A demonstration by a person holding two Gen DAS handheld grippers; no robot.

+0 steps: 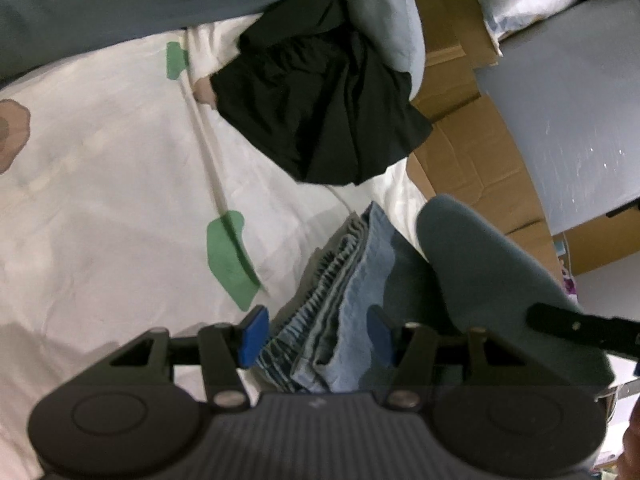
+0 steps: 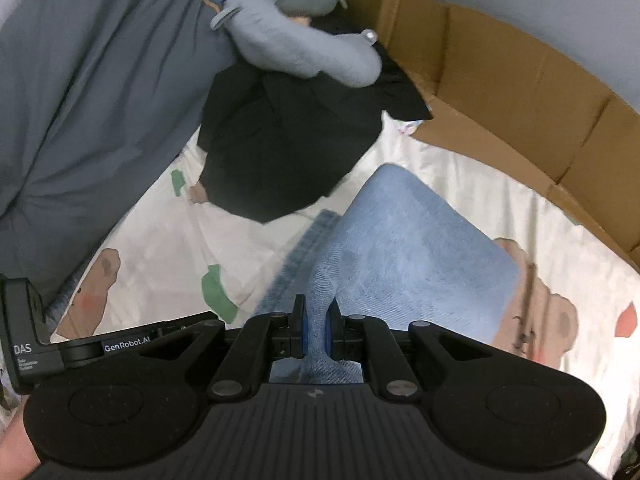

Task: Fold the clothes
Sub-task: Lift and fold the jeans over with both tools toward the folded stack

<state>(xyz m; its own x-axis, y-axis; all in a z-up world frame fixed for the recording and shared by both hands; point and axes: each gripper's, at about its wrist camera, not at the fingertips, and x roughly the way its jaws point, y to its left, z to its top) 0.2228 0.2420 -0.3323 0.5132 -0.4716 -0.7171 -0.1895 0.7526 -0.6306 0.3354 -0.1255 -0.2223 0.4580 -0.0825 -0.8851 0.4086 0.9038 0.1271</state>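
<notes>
right wrist view: our right gripper (image 2: 316, 330) pinches a fold of the light blue jeans (image 2: 408, 248) at lower centre, over the white printed bed sheet (image 2: 460, 184). left wrist view: our left gripper (image 1: 316, 336) stands half wide around the jeans' gathered waistband (image 1: 316, 300), pads not pressing. a black garment (image 1: 320, 120) lies upper centre.

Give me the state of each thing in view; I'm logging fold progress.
Light blue denim jeans: partly folded, one fold pinched and lifted.
Right gripper: shut on the denim.
Left gripper: half open around the bunched jeans waistband, pads not clearly pressing.
Black garment: crumpled, unfolded, on the white printed sheet.
Grey-blue neck pillow: lying on the black garment.
Brown cardboard box: open beside the bed.
</notes>
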